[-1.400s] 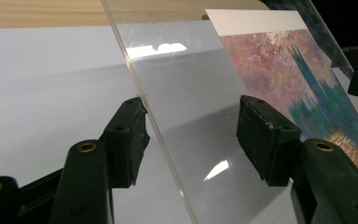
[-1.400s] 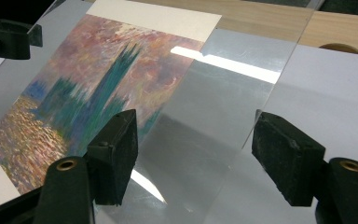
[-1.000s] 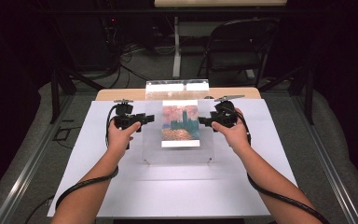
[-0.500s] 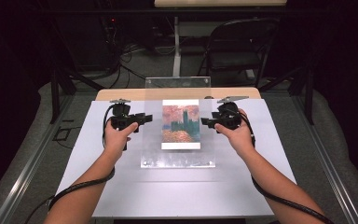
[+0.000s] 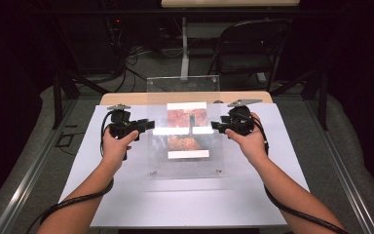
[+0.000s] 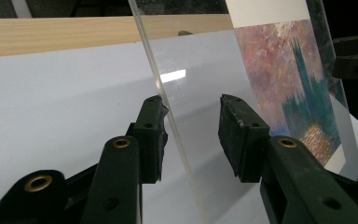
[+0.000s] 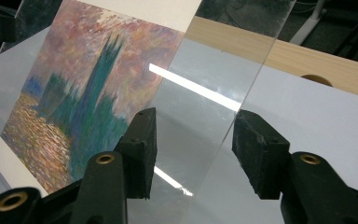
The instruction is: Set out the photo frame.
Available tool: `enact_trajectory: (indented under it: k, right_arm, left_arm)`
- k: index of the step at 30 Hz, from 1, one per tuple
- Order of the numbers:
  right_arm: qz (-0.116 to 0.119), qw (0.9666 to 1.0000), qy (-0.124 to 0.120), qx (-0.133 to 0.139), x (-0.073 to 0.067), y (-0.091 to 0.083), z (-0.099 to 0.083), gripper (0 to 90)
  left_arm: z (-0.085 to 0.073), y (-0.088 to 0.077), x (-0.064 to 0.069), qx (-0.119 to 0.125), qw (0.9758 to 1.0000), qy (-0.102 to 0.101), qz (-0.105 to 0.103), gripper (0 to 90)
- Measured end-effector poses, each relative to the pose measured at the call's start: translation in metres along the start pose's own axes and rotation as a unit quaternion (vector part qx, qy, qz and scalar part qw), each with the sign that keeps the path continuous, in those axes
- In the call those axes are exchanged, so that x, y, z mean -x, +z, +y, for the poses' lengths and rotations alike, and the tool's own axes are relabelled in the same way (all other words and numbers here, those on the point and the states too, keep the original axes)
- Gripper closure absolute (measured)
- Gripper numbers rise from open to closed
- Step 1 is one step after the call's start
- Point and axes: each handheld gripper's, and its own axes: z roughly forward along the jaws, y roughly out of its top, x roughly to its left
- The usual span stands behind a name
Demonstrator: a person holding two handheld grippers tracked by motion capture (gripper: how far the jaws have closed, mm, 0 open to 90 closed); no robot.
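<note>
Left gripper (image 6: 191,135) hides part of the clear panel's (image 6: 200,93) edge.

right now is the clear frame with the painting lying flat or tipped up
Tipped up. The clear frame has its far edge raised off the white table, near edge low; each claw, left and right, straddles a side edge.

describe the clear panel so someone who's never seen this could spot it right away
Start at the white table in the high view and look at its middle, between the two hands. The clear panel is raised there, its side edges between each gripper's jaws. Alone among the things there, it is see-through, with a painting print of dark towers under a pink sky on it.
</note>
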Motion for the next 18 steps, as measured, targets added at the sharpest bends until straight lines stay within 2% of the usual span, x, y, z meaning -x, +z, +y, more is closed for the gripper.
enact_trajectory:
  k: [5,14,16,18]
  right_arm:
    - [-0.003,0.9999,0.0,0.012,-0.005,-0.007,-0.002,52.9]
    - [-0.003,0.9997,-0.013,0.019,-0.011,-0.024,-0.005,57.8]
    - [-0.002,0.9996,-0.009,0.028,-0.011,-0.028,-0.005,59.8]
    - [0.009,0.9994,0.005,0.033,-0.009,-0.032,-0.005,61.2]
  left_arm:
    - [-0.002,-0.007,0.003,0.007,1.0,0.004,-0.006,63.8]
    - [-0.005,-0.02,0.013,0.012,0.9997,0.016,-0.015,67.5]
    - [-0.006,-0.022,0.016,0.014,0.9996,0.019,-0.016,68.3]
    - [-0.006,-0.025,0.019,0.016,0.9995,0.022,-0.014,68.9]
